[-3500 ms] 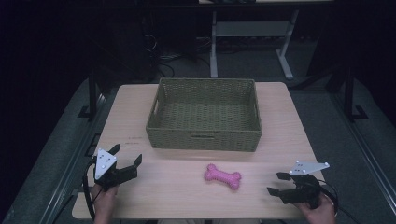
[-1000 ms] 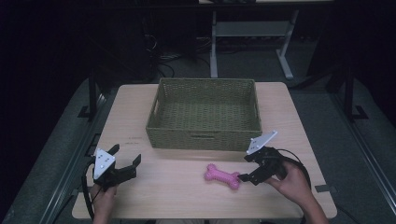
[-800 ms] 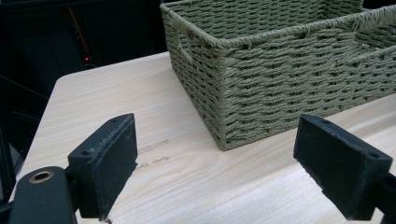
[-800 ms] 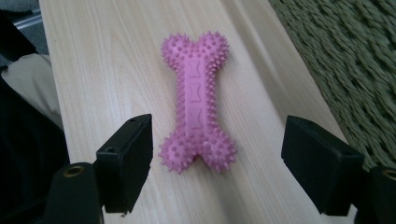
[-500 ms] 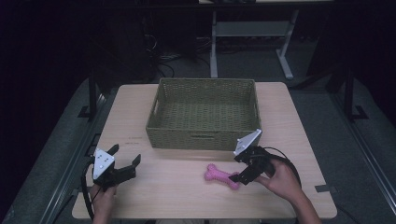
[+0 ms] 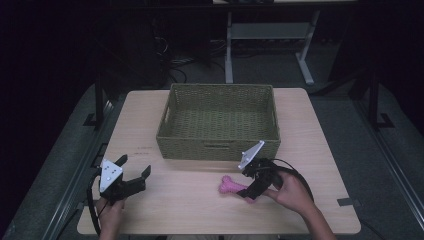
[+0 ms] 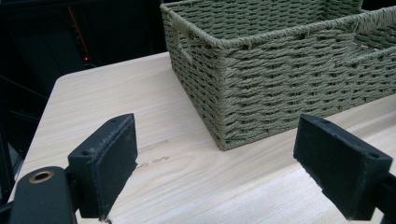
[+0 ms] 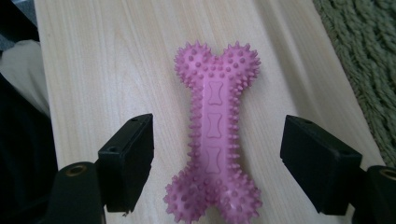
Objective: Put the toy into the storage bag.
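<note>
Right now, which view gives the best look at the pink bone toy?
The right gripper view: the pink bone toy lies flat on the table, centred between the open jaws, its spikes and three embossed bone shapes clear. In the high view it is small, its near end covered by the right gripper.

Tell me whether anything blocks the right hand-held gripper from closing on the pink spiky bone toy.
Nothing visible does. The right hand-held gripper is open, its jaws on either side of the pink spiky rubber bone toy, with bare wooden table between.
</note>
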### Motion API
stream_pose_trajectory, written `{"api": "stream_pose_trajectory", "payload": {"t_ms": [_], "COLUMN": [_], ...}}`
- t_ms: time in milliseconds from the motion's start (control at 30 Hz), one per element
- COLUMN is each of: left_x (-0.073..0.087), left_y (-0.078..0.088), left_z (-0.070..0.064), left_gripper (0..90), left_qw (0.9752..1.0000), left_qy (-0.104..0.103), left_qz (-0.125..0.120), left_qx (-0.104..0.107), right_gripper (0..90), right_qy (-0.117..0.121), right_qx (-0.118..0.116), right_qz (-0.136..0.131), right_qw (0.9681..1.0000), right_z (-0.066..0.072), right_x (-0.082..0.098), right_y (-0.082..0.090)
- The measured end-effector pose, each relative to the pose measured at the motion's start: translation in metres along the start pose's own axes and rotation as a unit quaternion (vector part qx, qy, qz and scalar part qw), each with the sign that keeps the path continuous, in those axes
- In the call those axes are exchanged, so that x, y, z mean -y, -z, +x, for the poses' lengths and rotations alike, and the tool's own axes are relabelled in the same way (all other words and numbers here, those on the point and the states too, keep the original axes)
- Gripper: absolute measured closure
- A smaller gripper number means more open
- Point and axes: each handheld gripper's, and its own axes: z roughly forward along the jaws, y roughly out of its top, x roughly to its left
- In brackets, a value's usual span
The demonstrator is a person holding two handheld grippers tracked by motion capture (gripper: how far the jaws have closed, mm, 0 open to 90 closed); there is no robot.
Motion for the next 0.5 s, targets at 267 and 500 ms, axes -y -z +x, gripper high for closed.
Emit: {"api": "stream_pose_trajectory", "payload": {"t_ms": [267, 500], "left_x": [0.000, 0.000], "left_y": [0.001, 0.001], "left_z": [0.001, 0.001], "left_gripper": [13.0, 13.0], "left_qw": [1.0000, 1.0000], "left_qy": [0.002, 0.003], "left_qz": [-0.001, -0.002], "left_qx": [-0.001, -0.001], "right_gripper": [29.7, 30.8], "right_qy": [0.004, 0.006], "right_qx": [-0.009, -0.015], "right_qz": [0.011, 0.023], "right_qw": [0.9999, 0.9996], "right_z": [-0.001, -0.001], "right_x": [-0.004, -0.006], "right_y": [-0.011, -0.020]}}
